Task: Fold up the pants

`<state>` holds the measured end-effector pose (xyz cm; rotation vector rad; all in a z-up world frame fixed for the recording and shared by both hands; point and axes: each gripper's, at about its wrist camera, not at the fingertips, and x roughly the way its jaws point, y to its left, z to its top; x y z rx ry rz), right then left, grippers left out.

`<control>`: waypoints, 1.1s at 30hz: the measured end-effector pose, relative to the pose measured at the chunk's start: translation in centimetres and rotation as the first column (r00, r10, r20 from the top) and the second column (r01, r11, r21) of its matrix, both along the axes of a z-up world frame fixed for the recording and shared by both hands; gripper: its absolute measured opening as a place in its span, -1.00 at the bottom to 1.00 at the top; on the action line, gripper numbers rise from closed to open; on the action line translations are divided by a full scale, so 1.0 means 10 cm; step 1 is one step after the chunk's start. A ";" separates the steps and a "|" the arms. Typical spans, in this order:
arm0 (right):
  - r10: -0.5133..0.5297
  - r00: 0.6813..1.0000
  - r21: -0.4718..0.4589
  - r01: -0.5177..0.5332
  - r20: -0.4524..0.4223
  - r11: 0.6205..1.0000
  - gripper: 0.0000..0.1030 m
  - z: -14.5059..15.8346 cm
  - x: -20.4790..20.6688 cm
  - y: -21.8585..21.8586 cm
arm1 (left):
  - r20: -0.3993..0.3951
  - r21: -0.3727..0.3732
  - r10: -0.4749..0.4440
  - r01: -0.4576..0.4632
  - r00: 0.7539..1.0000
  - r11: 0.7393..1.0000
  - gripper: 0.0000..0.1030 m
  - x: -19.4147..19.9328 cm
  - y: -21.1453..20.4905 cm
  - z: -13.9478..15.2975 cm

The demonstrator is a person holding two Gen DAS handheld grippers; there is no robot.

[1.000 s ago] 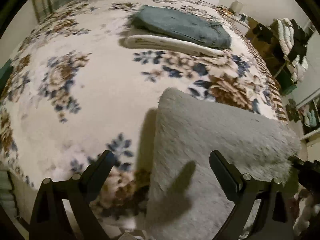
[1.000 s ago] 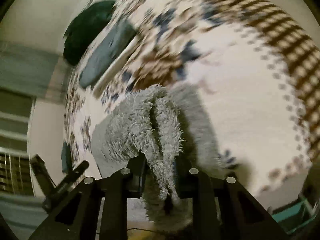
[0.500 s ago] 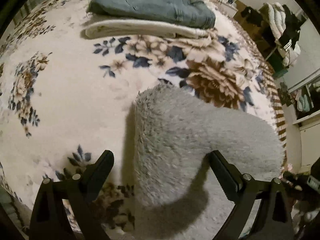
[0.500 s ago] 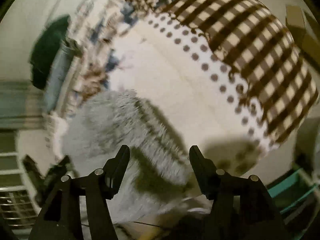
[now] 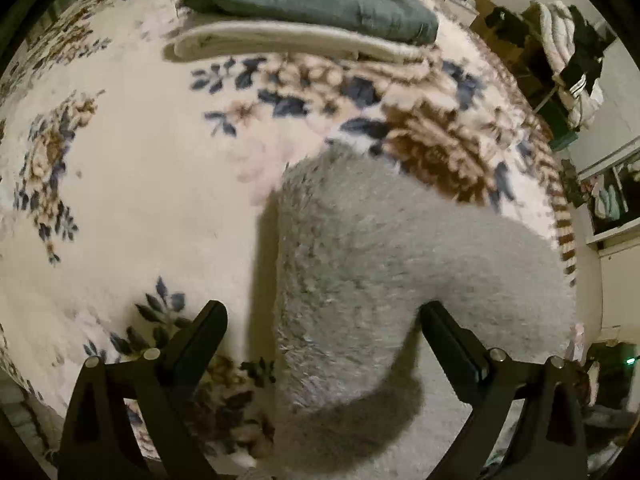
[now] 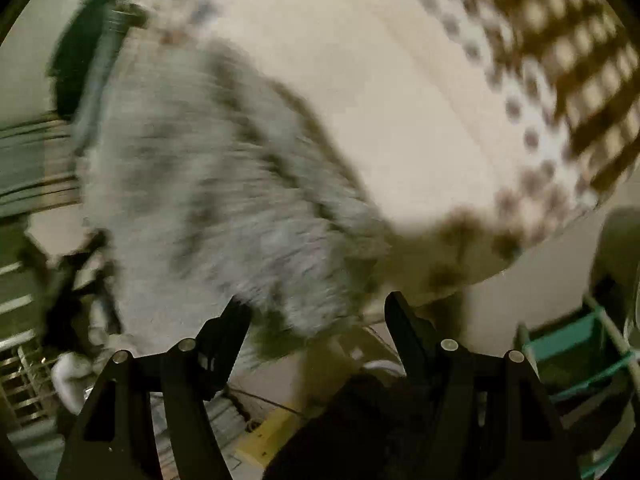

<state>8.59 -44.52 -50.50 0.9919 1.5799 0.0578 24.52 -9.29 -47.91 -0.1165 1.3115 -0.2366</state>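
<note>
- Left wrist view: the left gripper (image 5: 322,322) hangs over the bed with its fingers spread wide and nothing pressed between them; the fluffy grey pants (image 5: 392,264) lie folded on the blanket under and past the fingers, filling the lower middle and right of the frame.
- The blanket (image 5: 120,184) is cream with blue and brown flowers and covers most of the frame.
- At the upper middle a folded grey-blue garment (image 5: 312,0) lies on top of a folded cream one (image 5: 280,42).
- At the upper right edge clothes (image 5: 568,52) hang in a heap against the wall.
- Right wrist view, blurred: the right gripper (image 6: 316,320) has just been opening, and its fingers stand apart, with the near edge of the pants (image 6: 208,184) just ahead of them, not pinched.
- The blanket's (image 6: 400,100) checked brown border runs along the upper right.
- A teal bin (image 6: 576,344) stands on the floor at the lower right.
</note>
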 end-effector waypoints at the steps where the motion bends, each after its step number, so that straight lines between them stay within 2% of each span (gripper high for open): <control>1: -0.017 0.998 0.007 0.016 0.053 1.000 0.40 0.15 0.03 -0.06 | 0.007 -0.010 0.004 -0.004 1.000 1.000 0.94 0.00 0.02 0.04; 3: -0.061 0.987 0.013 0.060 0.147 0.998 0.40 0.40 0.16 -0.19 | 0.032 -0.030 0.015 -0.014 0.999 0.999 0.94 0.04 0.02 0.15; 5: -0.109 0.970 0.025 0.106 0.216 0.994 0.40 0.47 0.39 -0.31 | 0.048 -0.042 0.015 -0.013 0.999 0.999 0.94 0.12 0.00 0.20; 7: -0.113 0.965 0.019 0.112 0.237 0.994 0.40 0.38 0.67 -0.35 | 0.050 -0.027 0.016 -0.015 0.999 1.000 0.94 0.23 -0.05 0.17; 9: -0.084 0.981 0.034 0.079 0.177 0.996 0.38 0.07 0.99 -0.33 | 0.044 -0.016 0.006 -0.006 0.999 1.000 0.94 0.33 -0.10 0.09; 10: -0.074 0.986 0.047 0.068 0.147 0.997 -0.07 -0.05 1.07 -0.30 | 0.026 0.002 -0.003 0.003 1.000 1.000 0.94 0.41 -0.13 0.01; 11: -0.075 0.988 0.043 0.070 0.134 0.997 -0.34 -0.15 1.12 -0.25 | 0.017 0.003 -0.007 0.007 1.000 1.000 0.94 0.46 -0.12 -0.05; 13: -0.095 0.986 -0.014 0.098 0.139 0.995 -0.37 -0.18 1.22 -0.23 | -0.009 0.036 -0.001 0.001 1.000 0.999 0.94 0.55 -0.10 -0.19; 14: -0.108 0.986 -0.059 0.116 0.129 0.991 -0.38 -0.17 1.21 -0.28 | -0.030 0.030 0.015 -0.014 0.999 0.999 0.95 0.61 -0.05 -0.28; 17: -0.117 0.989 -0.075 0.124 0.095 0.989 -0.36 -0.30 1.20 -0.31 | -0.099 -0.019 0.070 -0.073 0.993 0.997 0.95 0.71 0.07 -0.40; 18: -0.111 0.989 -0.067 0.118 0.099 0.991 -0.33 -0.30 1.20 -0.29 | -0.090 -0.027 0.075 -0.078 0.993 0.997 0.95 0.70 0.08 -0.36; 20: -0.123 0.988 -0.042 0.128 0.094 0.991 -0.04 -0.19 1.16 -0.30 | -0.046 -0.025 0.060 -0.061 0.997 0.998 0.95 0.64 0.07 -0.17; 21: -0.141 0.985 -0.037 0.146 0.100 0.989 0.01 -0.13 1.12 -0.31 | -0.025 -0.029 0.052 -0.053 0.998 0.998 0.95 0.61 0.07 -0.08; 23: -0.190 0.972 -0.044 0.198 0.138 0.979 0.26 0.09 0.86 -0.41 | 0.016 -0.018 0.033 -0.033 0.999 0.999 0.95 0.53 0.04 0.08; 26: -0.258 0.960 -0.043 0.264 0.107 0.964 0.32 0.21 0.42 -0.51 | 0.028 0.004 0.009 -0.009 1.000 1.000 0.95 0.48 -0.02 0.09; 29: -0.298 0.955 0.067 0.297 -0.006 0.952 0.32 -0.05 0.05 -0.47 | -0.003 0.014 -0.004 0.004 1.000 1.000 0.95 0.46 -0.08 -0.05; 31: -0.302 0.950 0.137 0.311 -0.081 0.940 0.29 -0.33 -0.09 -0.33 | -0.012 0.015 -0.001 0.002 1.000 1.000 0.95 0.44 -0.10 -0.13; 33: -0.335 0.938 0.205 0.347 -0.093 0.915 -0.74 -0.51 -0.19 -0.20 | -0.018 0.021 0.002 -0.002 1.000 1.000 0.95 0.42 -0.11 -0.19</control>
